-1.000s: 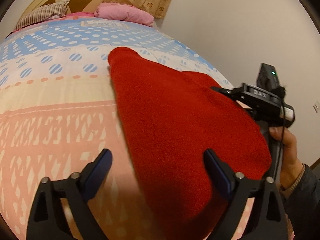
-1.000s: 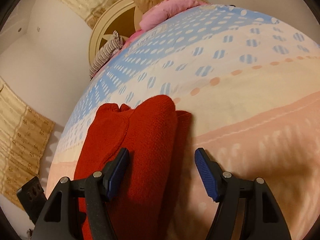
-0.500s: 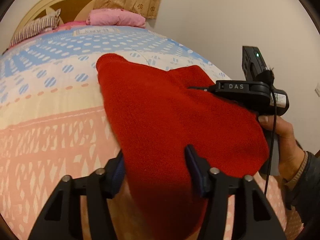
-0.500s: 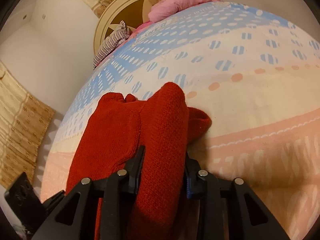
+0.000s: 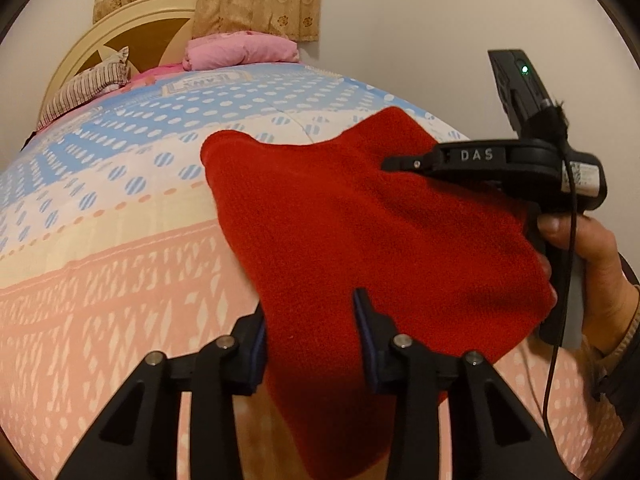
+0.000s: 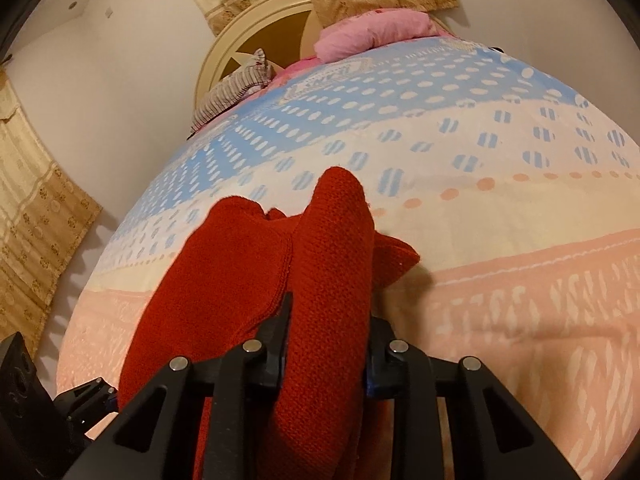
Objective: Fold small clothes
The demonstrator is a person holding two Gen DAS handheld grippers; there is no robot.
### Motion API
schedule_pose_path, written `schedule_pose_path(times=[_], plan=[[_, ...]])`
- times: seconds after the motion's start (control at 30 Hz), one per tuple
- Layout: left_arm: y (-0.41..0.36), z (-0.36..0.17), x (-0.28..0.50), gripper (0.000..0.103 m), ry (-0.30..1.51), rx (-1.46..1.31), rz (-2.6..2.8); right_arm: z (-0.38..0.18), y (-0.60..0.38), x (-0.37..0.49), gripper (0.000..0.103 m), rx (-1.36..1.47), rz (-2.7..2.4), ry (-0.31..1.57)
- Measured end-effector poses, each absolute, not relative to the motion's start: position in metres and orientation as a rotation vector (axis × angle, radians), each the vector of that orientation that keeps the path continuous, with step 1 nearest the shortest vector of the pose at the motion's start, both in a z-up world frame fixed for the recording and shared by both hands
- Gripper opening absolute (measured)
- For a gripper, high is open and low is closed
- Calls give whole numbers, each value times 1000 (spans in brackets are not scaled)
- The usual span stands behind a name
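On my left wrist camera, the left gripper (image 5: 310, 332) points down toward the bed at a slant, and its jaws have just been closing; now they pinch a bunched edge of the red knit garment (image 5: 360, 240), with cloth filling the gap between the two blue-lined pads. The garment lifts off the patterned bedspread (image 5: 120, 280) near me and drapes away toward the middle of the bed, its far corner touching the cream band of the cover. To the right I see the right gripper (image 5: 396, 163) from the side, its tip buried in the garment's far right edge, held by a hand (image 5: 584, 264) wrapped around the black handle, thumb on the front, a dark sleeve behind it. A cable hangs down past that hand. At the head of the bed lie a pink pillow (image 5: 240, 50) and a striped pillow (image 5: 86, 90) against the cream headboard (image 5: 132, 20).

On my right wrist camera, the right gripper (image 6: 326, 340) also tilts downward, and its jaws have just been closing too; they clamp a thick folded ridge of the red knit garment (image 6: 332, 248), which rises between the pads and runs forward over the bedspread (image 6: 520, 280). The rest of the garment spreads to the left. In the lower left corner part of the left gripper (image 6: 90, 394) shows, its grip hidden from here.
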State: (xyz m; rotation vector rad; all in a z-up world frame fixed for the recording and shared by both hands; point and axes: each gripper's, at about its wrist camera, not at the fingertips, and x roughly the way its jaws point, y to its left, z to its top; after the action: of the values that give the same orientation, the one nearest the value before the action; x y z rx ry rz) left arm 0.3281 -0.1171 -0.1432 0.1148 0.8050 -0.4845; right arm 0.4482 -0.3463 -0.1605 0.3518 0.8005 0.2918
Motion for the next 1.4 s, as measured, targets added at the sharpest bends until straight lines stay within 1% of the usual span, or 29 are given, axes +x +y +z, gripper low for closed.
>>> schedule_pose_path(times=[0.37,1.4], plan=[[-88,-135,299,39,784,157,-406,-145,-298,422,27,308,357,791],[36,-125,251,38,750,96,-199,-130,-130,392,27,214,604,812]])
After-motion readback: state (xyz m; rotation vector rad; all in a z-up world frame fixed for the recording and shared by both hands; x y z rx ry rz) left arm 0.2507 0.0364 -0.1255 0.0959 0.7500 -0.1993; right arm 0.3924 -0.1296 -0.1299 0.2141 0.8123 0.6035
